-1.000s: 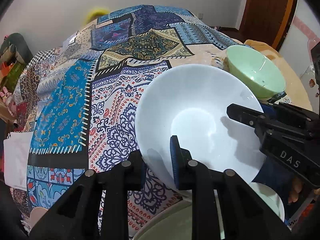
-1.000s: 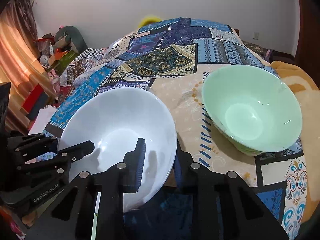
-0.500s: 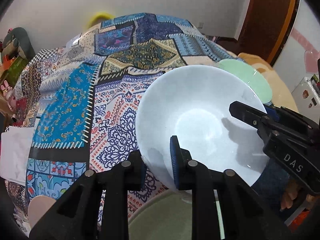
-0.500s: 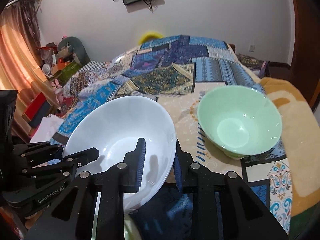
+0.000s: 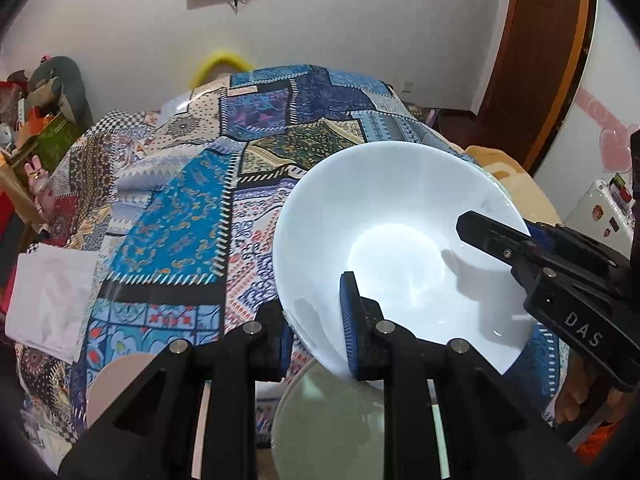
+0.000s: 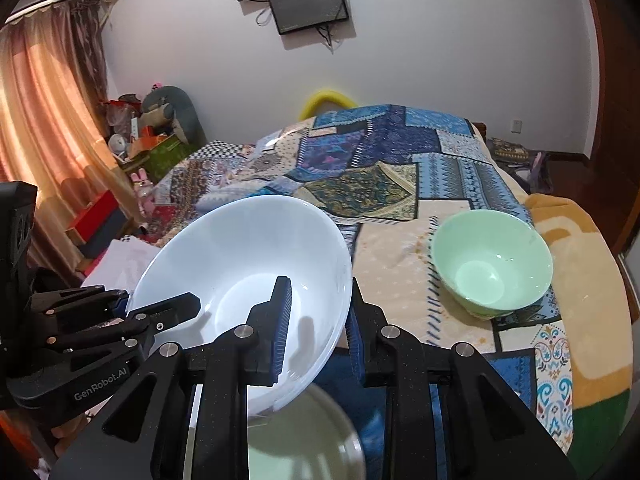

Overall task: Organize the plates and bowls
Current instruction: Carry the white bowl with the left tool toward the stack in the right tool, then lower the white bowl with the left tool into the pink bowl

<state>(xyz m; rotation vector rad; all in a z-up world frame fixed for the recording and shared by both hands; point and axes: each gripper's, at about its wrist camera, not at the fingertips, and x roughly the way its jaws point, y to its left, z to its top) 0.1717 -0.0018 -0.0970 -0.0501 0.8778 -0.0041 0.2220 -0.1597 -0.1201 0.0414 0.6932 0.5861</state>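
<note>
The left gripper [image 5: 314, 320] pinched the near-left rim of the white bowl [image 5: 396, 256], one pad inside, one outside. The bowl hung tilted, held up off the patterned bedspread [image 6: 400, 152], with a pale plate [image 6: 300, 440] just beneath both grippers. The right gripper [image 6: 318, 320] clamped the opposite rim likewise. Ahead and to its right, well apart, the green bowl [image 6: 492, 264] sat upright on the bedspread, nearer the right gripper, probably the stacking target.

Bed [image 6: 400, 168] under patchwork cover [image 5: 180, 232] — green bowl [image 6: 492, 264] upright on right side, white cloth [image 5: 48, 304] at left edge.
</note>
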